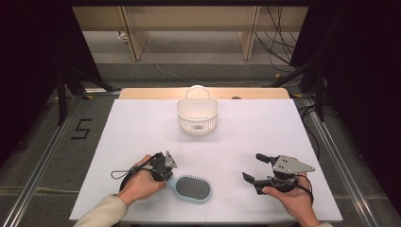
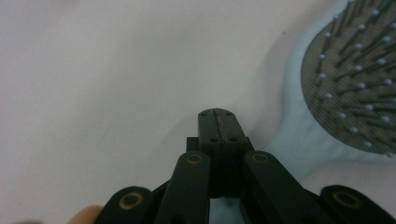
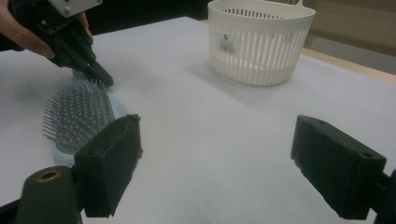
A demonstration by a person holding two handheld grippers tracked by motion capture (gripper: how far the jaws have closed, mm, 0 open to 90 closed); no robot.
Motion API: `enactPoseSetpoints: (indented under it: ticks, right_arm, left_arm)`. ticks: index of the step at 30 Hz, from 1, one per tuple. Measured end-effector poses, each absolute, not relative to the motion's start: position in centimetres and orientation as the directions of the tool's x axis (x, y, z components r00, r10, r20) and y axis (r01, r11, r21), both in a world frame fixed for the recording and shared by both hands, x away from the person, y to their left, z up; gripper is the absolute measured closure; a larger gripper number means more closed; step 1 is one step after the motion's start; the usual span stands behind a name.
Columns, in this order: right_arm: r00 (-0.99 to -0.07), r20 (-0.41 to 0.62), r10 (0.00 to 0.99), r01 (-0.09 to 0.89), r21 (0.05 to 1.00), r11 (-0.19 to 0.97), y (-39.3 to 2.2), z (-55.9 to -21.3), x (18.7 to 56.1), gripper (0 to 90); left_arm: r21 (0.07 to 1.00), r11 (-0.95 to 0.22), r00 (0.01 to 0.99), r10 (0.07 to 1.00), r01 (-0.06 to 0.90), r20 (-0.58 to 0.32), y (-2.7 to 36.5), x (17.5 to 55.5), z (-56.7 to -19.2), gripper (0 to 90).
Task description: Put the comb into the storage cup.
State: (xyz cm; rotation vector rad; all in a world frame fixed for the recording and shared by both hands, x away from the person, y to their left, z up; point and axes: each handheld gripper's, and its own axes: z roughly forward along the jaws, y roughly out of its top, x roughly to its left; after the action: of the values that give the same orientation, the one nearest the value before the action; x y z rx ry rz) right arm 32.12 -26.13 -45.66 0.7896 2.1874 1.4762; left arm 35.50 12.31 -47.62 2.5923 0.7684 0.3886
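Hairbrush (image 1: 193,188) lies bristles up on the white bench (image 1: 142,137) near its front edge, handle toward our left hand (image 1: 141,185). We see the left tongs (image 2: 216,113) clenched tight with nothing between them, their tip resting on the bench just beside the brush's neck. Our right tongs (image 3: 219,163) stand released and wide apart over bare bench, well off to the brush's right. A white slatted basket (image 1: 197,115) sits upright near the far edge.
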Motion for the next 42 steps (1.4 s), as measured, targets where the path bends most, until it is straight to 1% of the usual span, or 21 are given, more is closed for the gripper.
enactPoseSetpoints:
  ticks: [11,16,28,36,42]
  right_arm:
    - [-0.768,0.001,0.641,0.236,0.930,0.281,-26.2,-45.6,32.1,18.3]
    - [-0.765,0.000,0.644,0.234,0.932,0.278,-26.3,-45.6,32.1,18.2]
    - [-0.765,-0.003,0.644,0.231,0.932,0.278,-26.3,-45.6,32.1,18.2]
    - [-0.766,-0.003,0.643,0.230,0.932,0.279,-26.3,-45.5,32.1,18.2]
    - [-0.766,-0.004,0.643,0.230,0.932,0.280,-26.3,-45.5,32.1,18.2]
  left_arm:
    - [0.462,-0.766,0.816,0.561,0.447,0.141,13.5,33.2,-47.7,90.0]
    - [0.465,-0.762,0.820,0.560,0.451,0.122,13.8,32.6,-47.7,90.0]
    - [0.467,-0.773,0.835,0.537,0.429,0.120,14.3,30.7,-47.7,90.0]
    - [0.465,-0.774,0.839,0.533,0.430,0.113,14.4,30.5,-47.7,89.9]
    - [0.479,-0.755,0.831,0.549,0.448,0.088,14.5,30.6,-47.8,89.8]
